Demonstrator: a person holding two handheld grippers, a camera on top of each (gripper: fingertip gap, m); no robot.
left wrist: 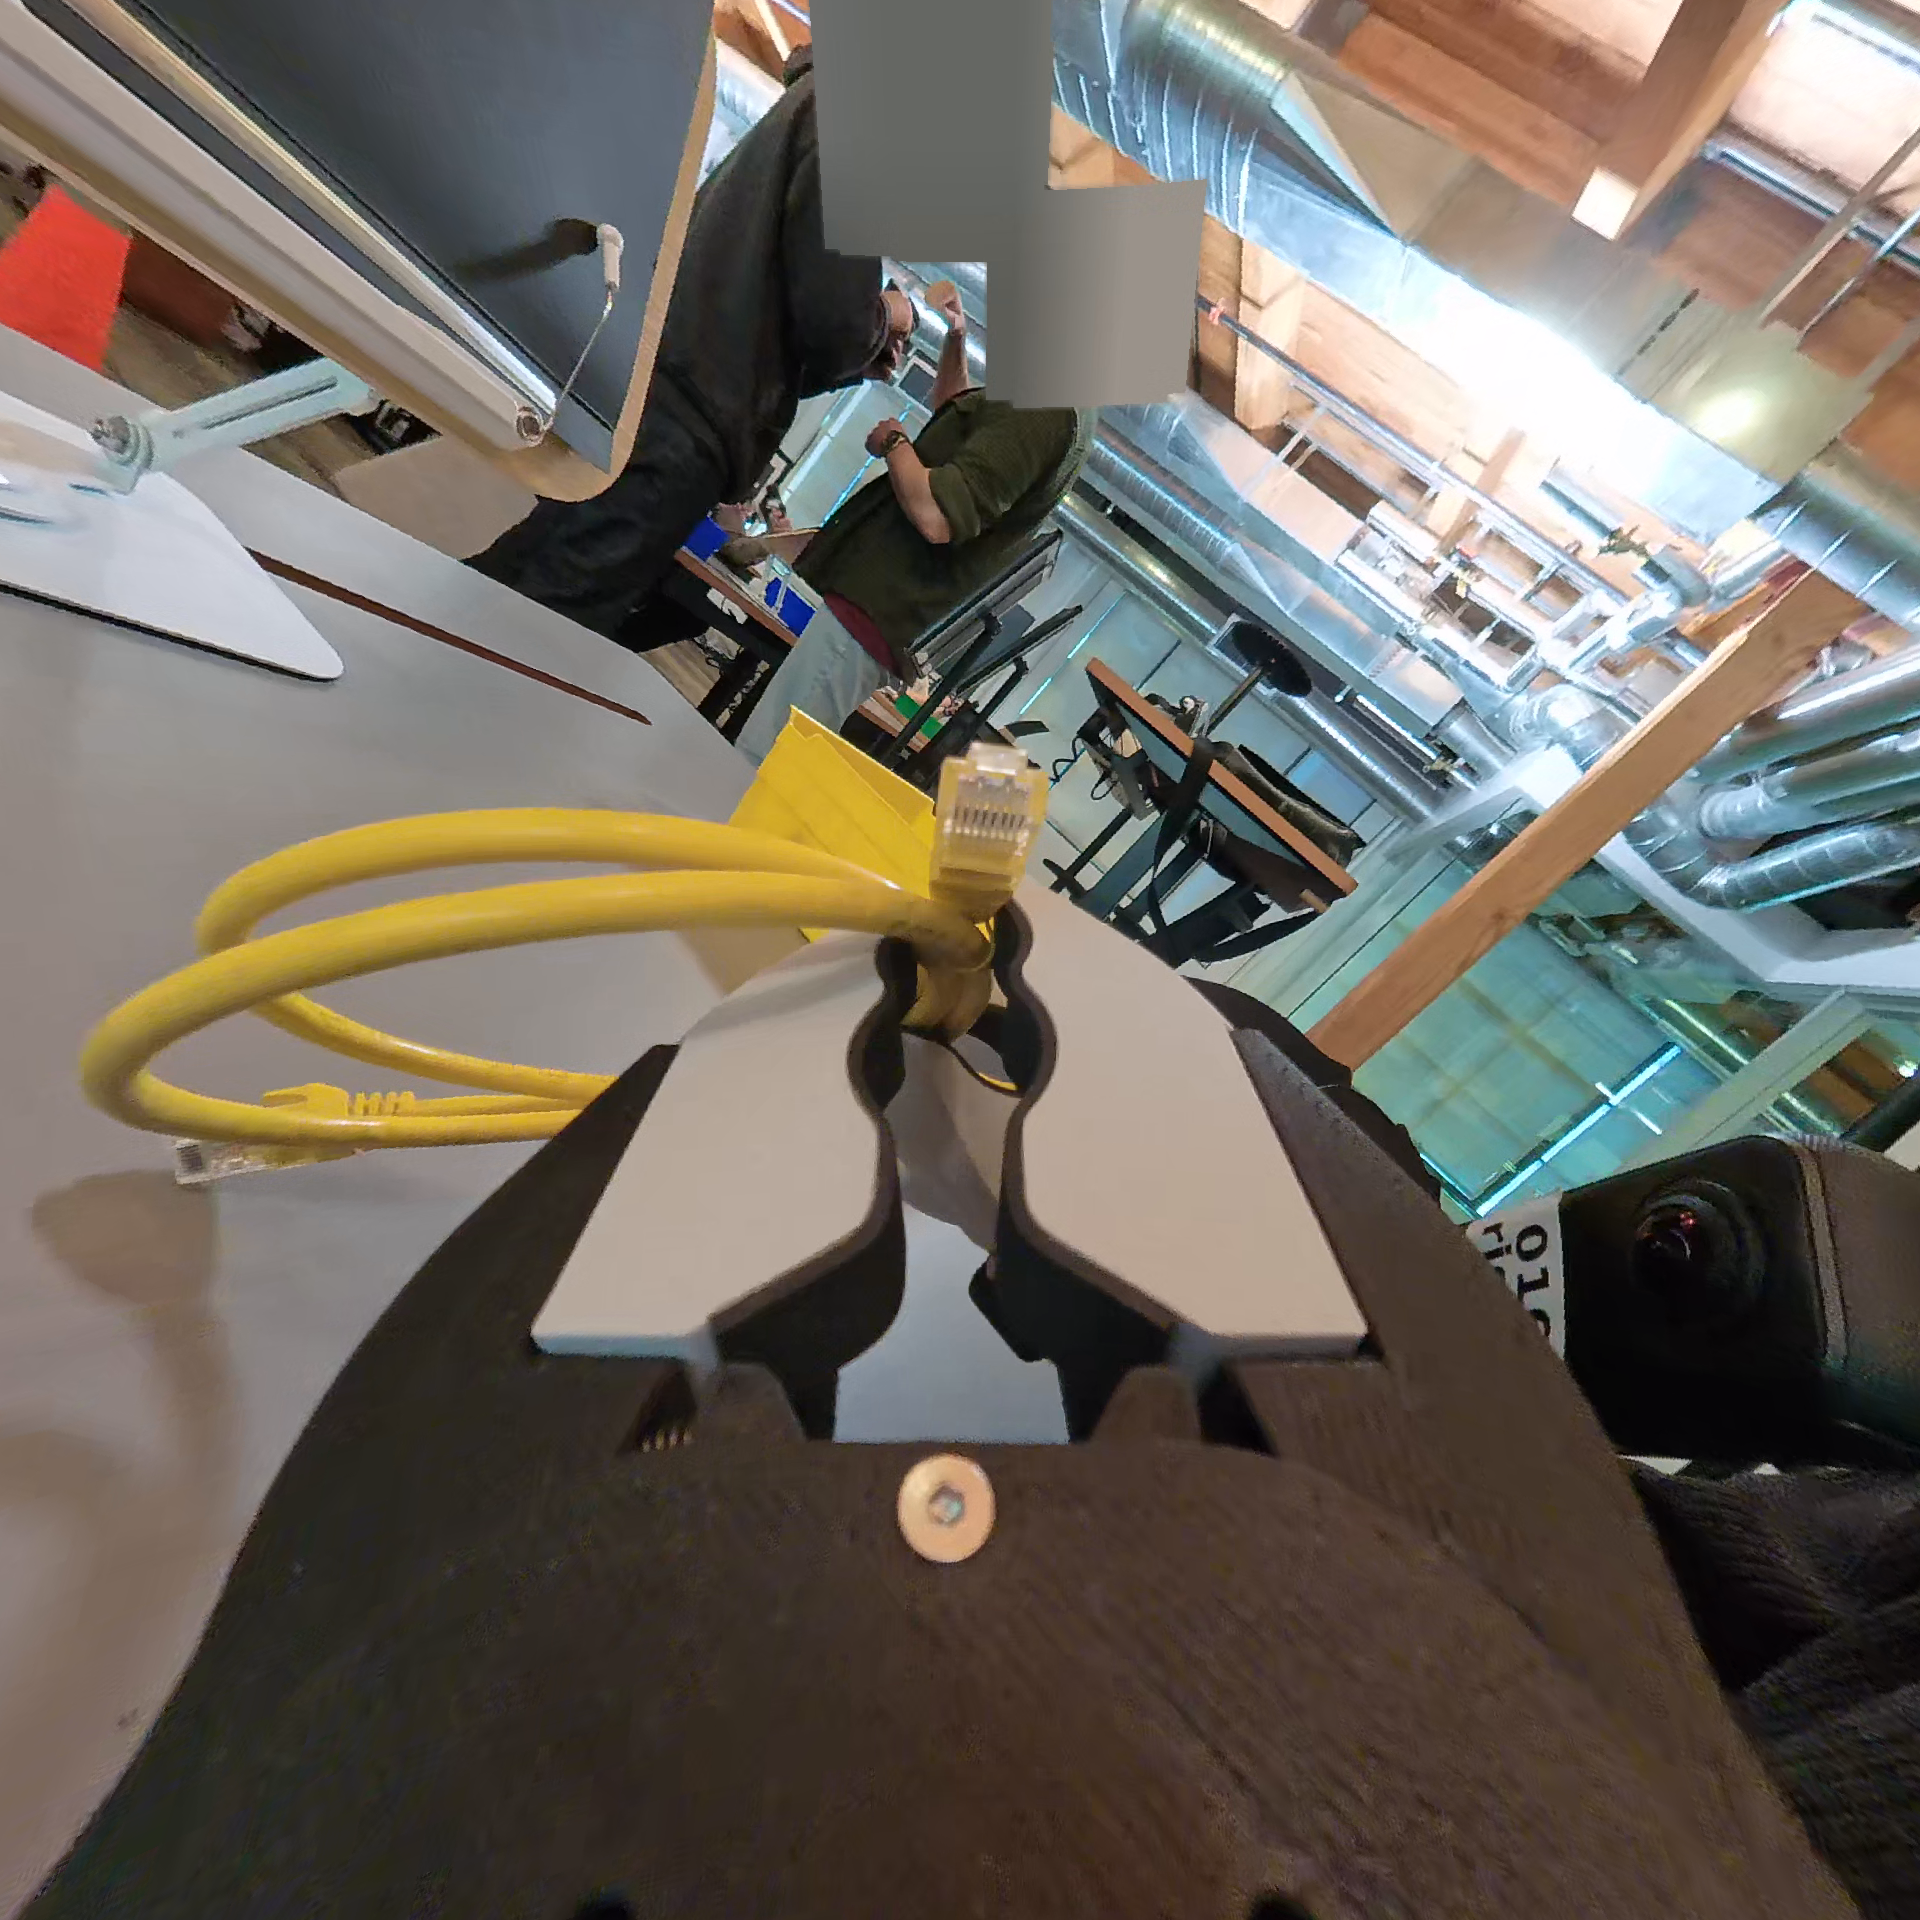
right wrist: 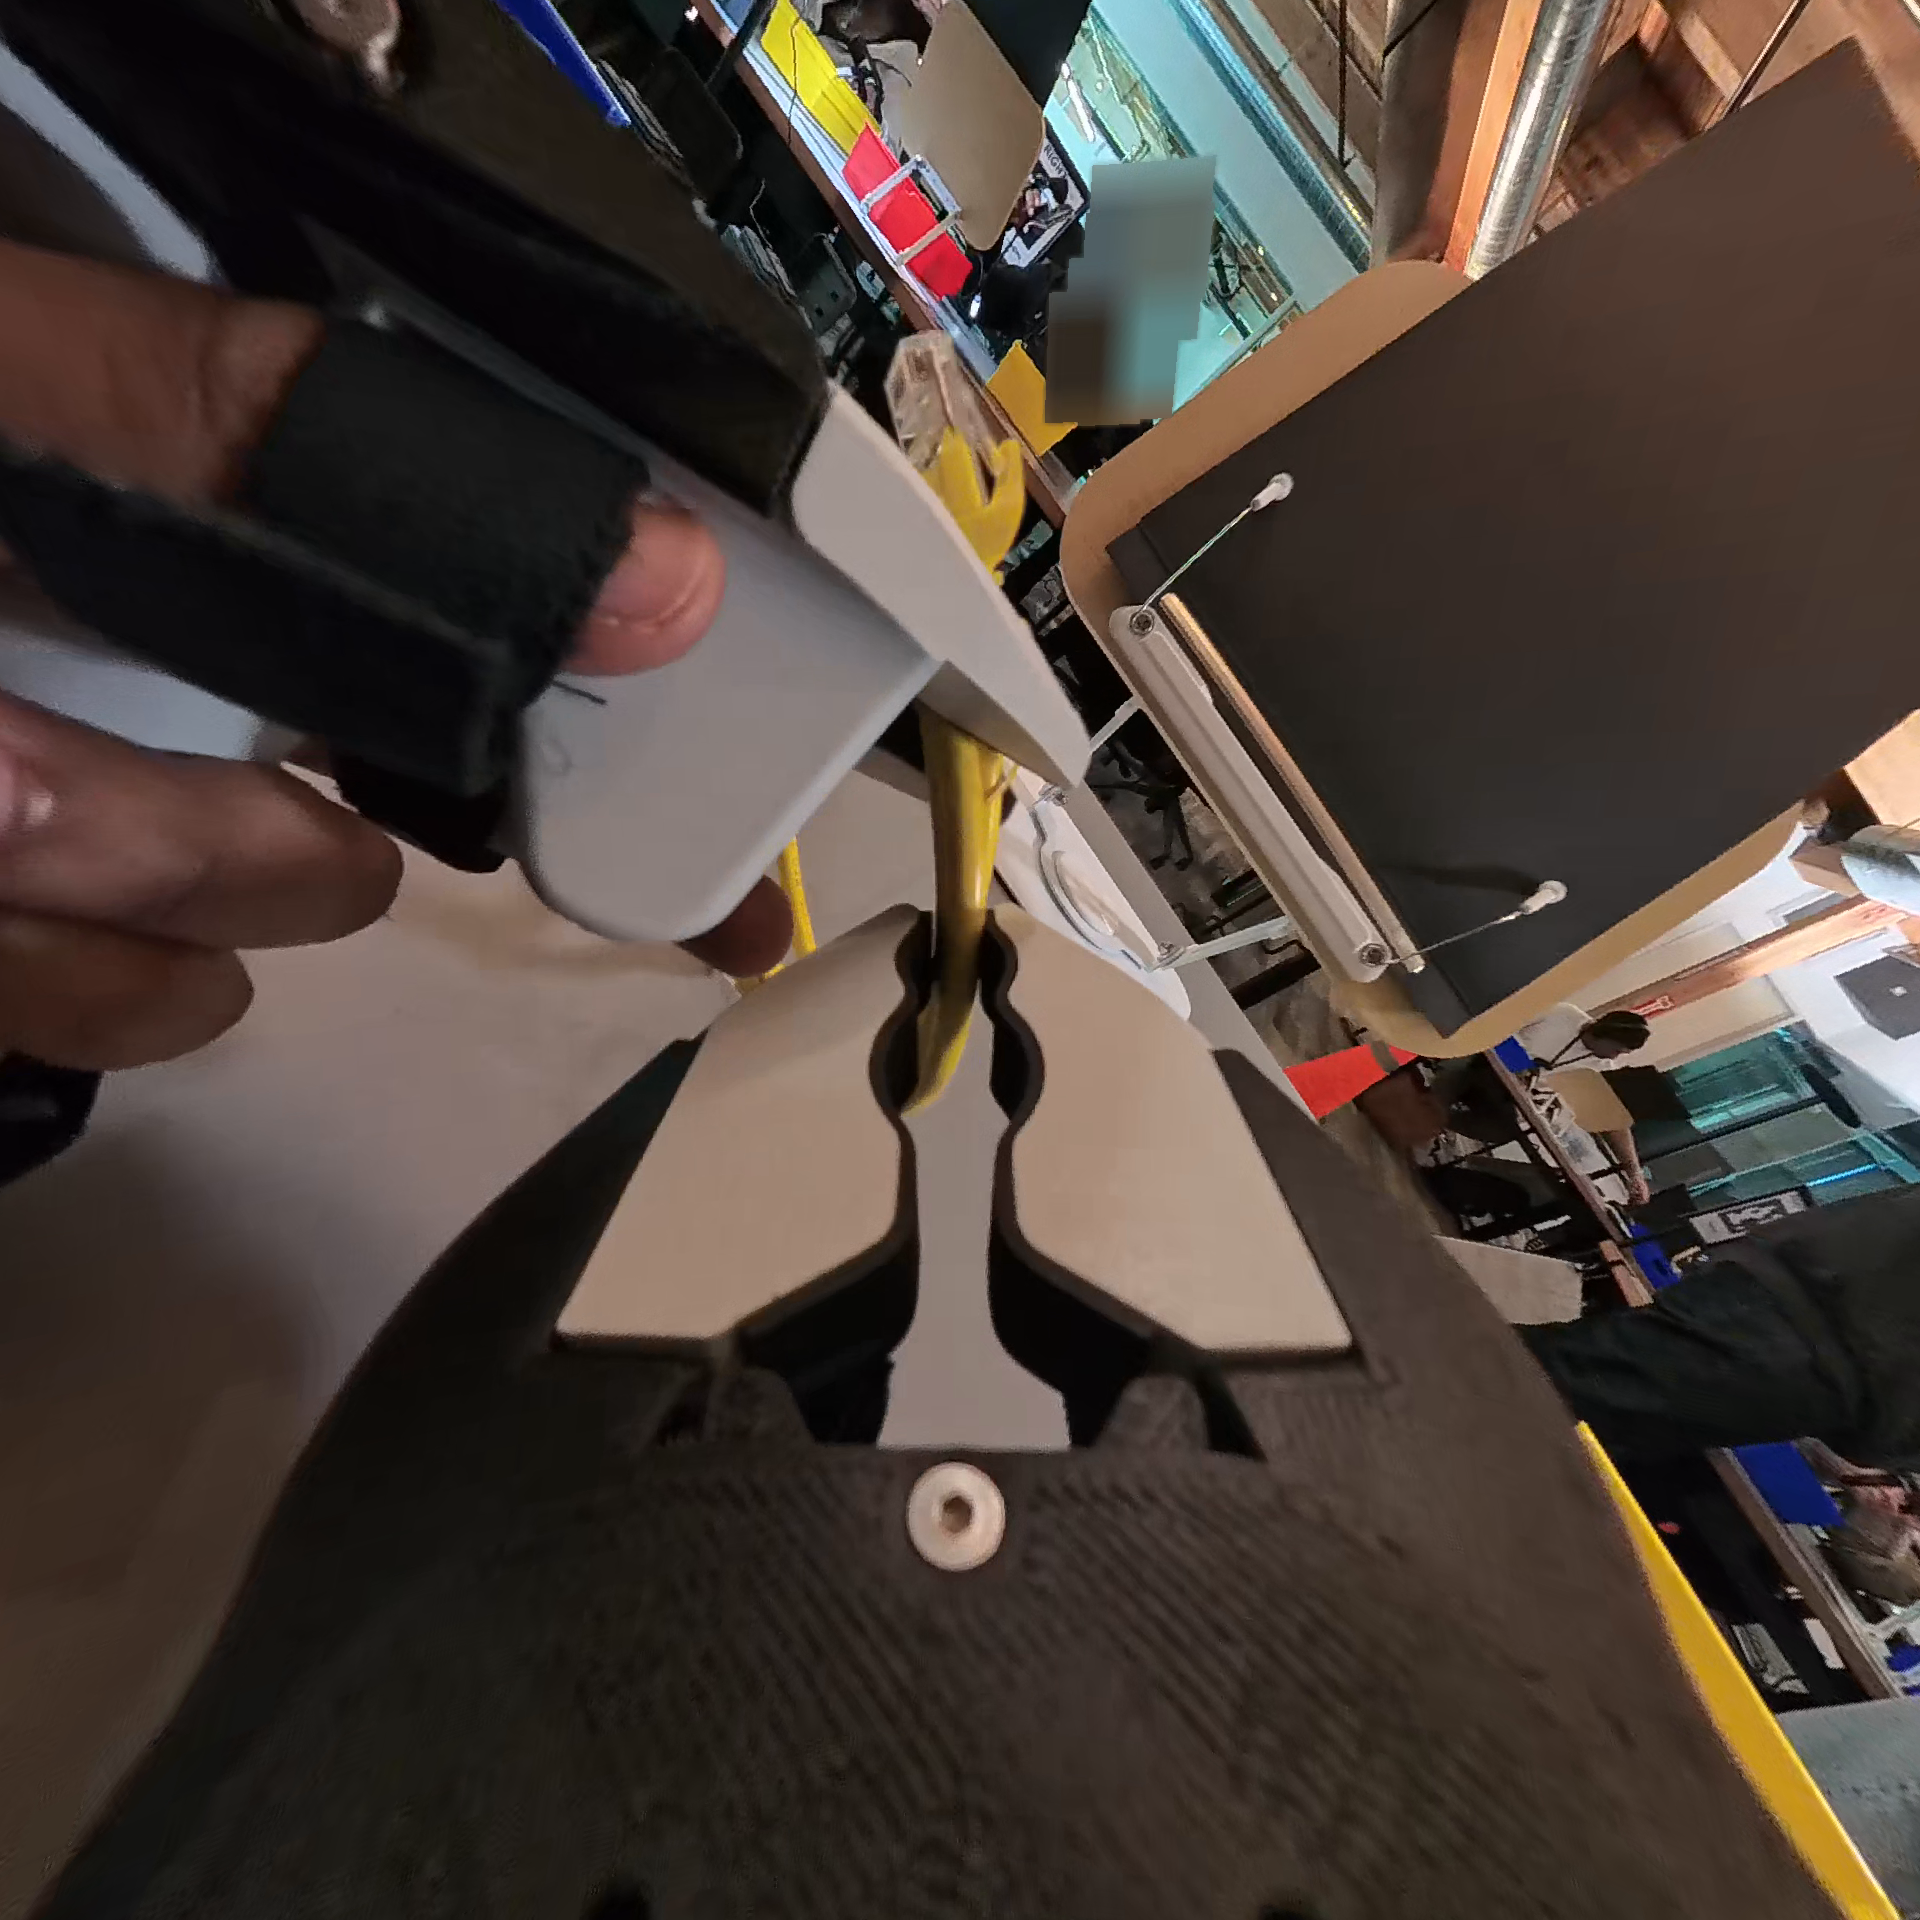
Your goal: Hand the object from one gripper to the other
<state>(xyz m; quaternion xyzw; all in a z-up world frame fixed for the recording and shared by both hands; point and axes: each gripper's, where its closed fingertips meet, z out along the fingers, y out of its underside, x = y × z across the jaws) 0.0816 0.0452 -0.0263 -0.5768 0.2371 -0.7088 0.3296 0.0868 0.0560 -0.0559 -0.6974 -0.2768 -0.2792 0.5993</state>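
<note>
The left gripper (left wrist: 951,997) has its jaws pinched narrow on a coiled yellow cable (left wrist: 436,914), gripping it just behind a clear plug (left wrist: 985,816) that sticks up past the tips. The rest of the coil loops out to the left over the grey tabletop (left wrist: 312,1351), and its second plug (left wrist: 223,1155) seems to rest on that surface.

In the right wrist view, the right gripper (right wrist: 951,997) also has its jaws drawn narrow on the same yellow cable (right wrist: 961,831), lower down the strand, so both grippers hold it at once. The left gripper's grey finger (right wrist: 894,582) crosses just above, with a person's hand (right wrist: 156,727) strapped to it by a black band.

A white label (left wrist: 1522,1278) with black print sits on the other gripper's camera housing at the right edge of the left wrist view; it is cut off and partly hidden. No brand shows on the cable.

The tabletop's rounded edge runs close behind the coil, with a white stand base (left wrist: 156,582) farther left. A dark board with a tan rim (right wrist: 1507,623) hangs close to the right of the grippers. Open tabletop lies to the left, below the hand.
</note>
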